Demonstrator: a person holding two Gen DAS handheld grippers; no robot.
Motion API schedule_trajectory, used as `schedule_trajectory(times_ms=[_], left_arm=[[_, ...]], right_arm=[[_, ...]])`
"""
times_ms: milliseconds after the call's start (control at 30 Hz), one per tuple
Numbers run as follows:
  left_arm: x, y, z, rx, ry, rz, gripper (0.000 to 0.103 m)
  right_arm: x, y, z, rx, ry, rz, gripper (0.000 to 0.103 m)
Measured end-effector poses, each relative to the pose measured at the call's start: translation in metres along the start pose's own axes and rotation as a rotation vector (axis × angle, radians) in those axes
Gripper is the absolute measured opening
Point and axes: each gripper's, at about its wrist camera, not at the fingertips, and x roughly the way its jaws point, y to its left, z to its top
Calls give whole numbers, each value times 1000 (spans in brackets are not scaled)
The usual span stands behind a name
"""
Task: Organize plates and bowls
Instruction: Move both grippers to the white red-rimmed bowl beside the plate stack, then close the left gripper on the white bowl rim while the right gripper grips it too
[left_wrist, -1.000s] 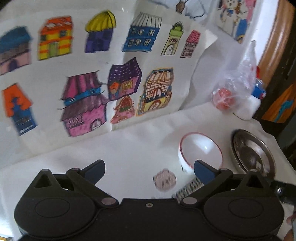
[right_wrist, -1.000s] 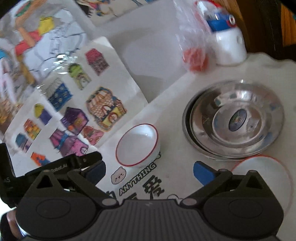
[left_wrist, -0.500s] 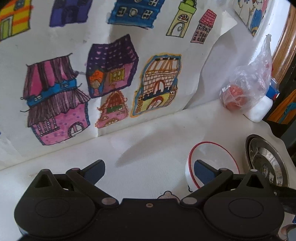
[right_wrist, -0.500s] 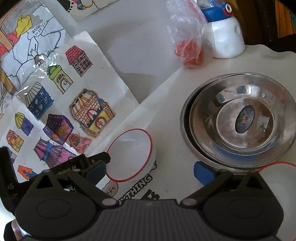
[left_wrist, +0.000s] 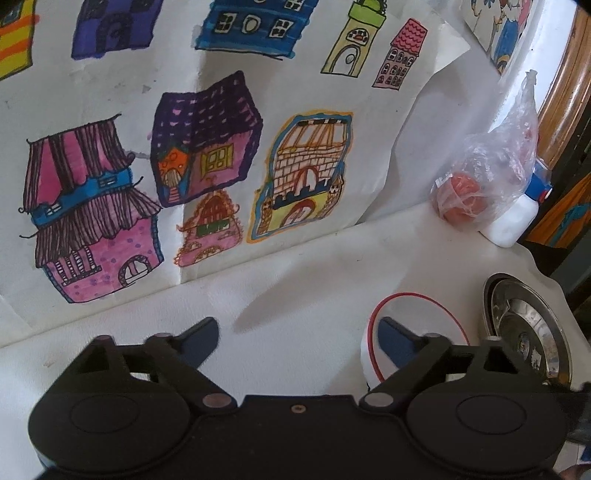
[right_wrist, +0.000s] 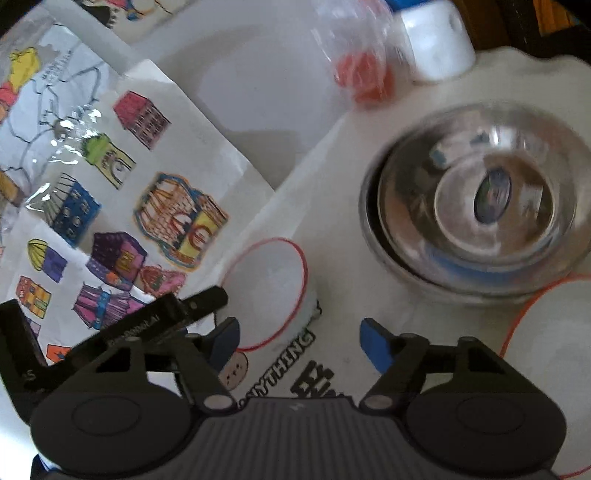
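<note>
A white bowl with a red rim (left_wrist: 424, 317) stands on the white tablecloth. My left gripper (left_wrist: 299, 339) is open and its jaws are closing. Its right finger (left_wrist: 395, 341) reaches over the bowl's near rim, while its left finger hangs above bare cloth. In the right wrist view the same bowl (right_wrist: 269, 288) lies just ahead of my right gripper (right_wrist: 299, 341), which is open and also closing, with only printed cloth between its fingers. The left gripper (right_wrist: 166, 325) shows there as a black arm at the bowl's left rim. Stacked steel plates (right_wrist: 476, 206) sit to the right.
Coloured house drawings (left_wrist: 207, 147) lean against the wall behind the table. A plastic bag with something red (left_wrist: 465, 195) and a white bottle (left_wrist: 513, 221) stand at the back right. A white plate with an orange rim (right_wrist: 546, 350) lies in front of the steel plates (left_wrist: 524, 325).
Both grippers came closer to the red-rimmed bowl and lower. Both pairs of fingers have narrowed since half a second ago. The right wrist view has rolled and is blurred.
</note>
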Motion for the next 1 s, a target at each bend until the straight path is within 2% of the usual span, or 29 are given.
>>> schedule_trajectory(times_ms=[200, 267, 367, 433, 567, 633, 667, 700, 1000], left_arm=[[2, -1, -1, 1, 10, -33, 80], [4, -3, -1, 9, 15, -40, 76], [9, -7, -1, 12, 30, -60, 65], [11, -10, -2, 13, 32, -79, 54], [10, -17, -3, 26, 41, -106, 41], [10, -19, -3, 26, 53, -129, 23], [9, -21, -4, 32, 59, -135, 19], [8, -23, -4, 41, 64, -140, 10], [-17, -25, -16, 48, 51, -119, 6]], right_arm=[[6, 3, 1, 5, -17, -4, 54], [8, 3, 2, 11, -23, -5, 45], [12, 1, 3, 25, -23, 6, 35], [13, -2, 3, 38, -17, 35, 28], [12, 1, 3, 26, -25, 39, 23], [11, 3, 4, 15, -30, 39, 20], [10, 4, 3, 5, -31, 32, 19], [9, 5, 3, -6, -31, 27, 18], [-16, 11, -10, -41, -16, 57, 16]])
